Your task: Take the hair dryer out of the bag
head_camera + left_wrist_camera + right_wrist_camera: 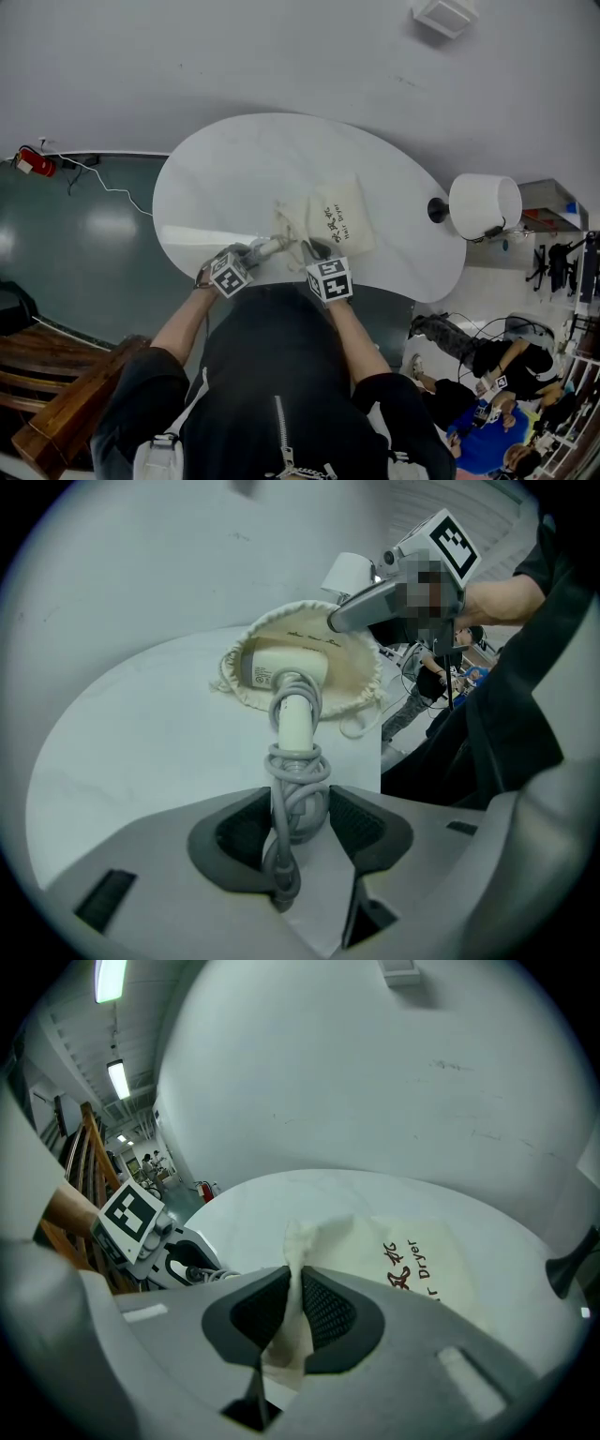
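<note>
Two hand-held grey tongs meet at the near edge of a white, rounded counter, seen from above the operator's black zipped jacket. Each pair of tongs carries a white cube printed with black square markers, and the operator's bare forearms reach forward to them. At far left, a small red object lies on the dark green floor, and brown wooden furniture fills the lower corner. The left tongs are clenched on the grey cord coiled round the handle of a white plastic hair dryer, both dark pads pressing the coil's sides. The handle points out toward these tongs, while the dryer's body lies across the gathered mouth of a cream cloth drawstring bag, apparently partly inside it. Just to the right, the right tongs are pinched almost together on a fold of the bag's cloth near its opening, the fabric standing up between the ribbed pads. The bag lies flat on the counter beyond, printed side up, with dark lettering that includes the word "Dryer". Further right, past the counter's edge, stands a lamp with a round white shade on a black stem. At the lower right corner, several people are gathered on a pale floor among cables and equipment.
</note>
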The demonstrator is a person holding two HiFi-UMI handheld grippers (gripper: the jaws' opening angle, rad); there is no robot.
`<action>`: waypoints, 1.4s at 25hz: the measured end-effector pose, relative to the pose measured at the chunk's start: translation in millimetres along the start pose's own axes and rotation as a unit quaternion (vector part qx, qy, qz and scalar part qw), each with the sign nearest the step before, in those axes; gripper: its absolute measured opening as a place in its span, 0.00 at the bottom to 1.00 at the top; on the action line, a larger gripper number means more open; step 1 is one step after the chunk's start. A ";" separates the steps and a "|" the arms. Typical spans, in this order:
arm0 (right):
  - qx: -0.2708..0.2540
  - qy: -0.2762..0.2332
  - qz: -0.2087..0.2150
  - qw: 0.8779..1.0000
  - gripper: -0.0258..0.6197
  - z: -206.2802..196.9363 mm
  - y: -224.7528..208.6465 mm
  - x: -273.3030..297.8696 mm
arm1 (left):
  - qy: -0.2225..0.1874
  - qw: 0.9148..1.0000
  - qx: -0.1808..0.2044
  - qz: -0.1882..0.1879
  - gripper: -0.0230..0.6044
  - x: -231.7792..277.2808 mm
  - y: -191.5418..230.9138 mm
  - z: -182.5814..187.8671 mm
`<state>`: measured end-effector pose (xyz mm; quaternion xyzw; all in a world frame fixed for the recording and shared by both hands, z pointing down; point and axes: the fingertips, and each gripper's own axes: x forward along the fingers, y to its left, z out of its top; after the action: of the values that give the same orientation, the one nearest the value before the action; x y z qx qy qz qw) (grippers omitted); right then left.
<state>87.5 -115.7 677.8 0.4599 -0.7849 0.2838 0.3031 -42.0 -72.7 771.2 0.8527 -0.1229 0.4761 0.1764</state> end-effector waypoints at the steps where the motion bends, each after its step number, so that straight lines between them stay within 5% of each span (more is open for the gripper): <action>1: 0.000 0.000 0.000 1.000 0.09 -0.1 0.2 0.0 | 0.000 1.000 0.000 0.001 0.34 -0.2 -0.1 -0.1; 12: 0.005 -0.001 0.000 1.000 0.09 -2.0 1.6 1.0 | -0.014 1.000 -0.018 0.005 0.35 -7.3 2.2 -2.9; 25: 0.007 -0.004 0.004 1.000 0.09 -0.4 0.8 1.3 | -0.108 0.993 -0.003 0.042 0.35 -39.0 2.8 64.4; 35: 0.013 -0.006 0.006 1.000 0.09 -0.1 -2.6 0.1 | -0.119 0.992 0.017 0.037 0.38 -28.2 -3.2 102.0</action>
<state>89.8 -116.8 678.4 0.4606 -0.7858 0.2930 0.2908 23.0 -111.2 697.1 0.9011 -0.1665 0.3793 0.1283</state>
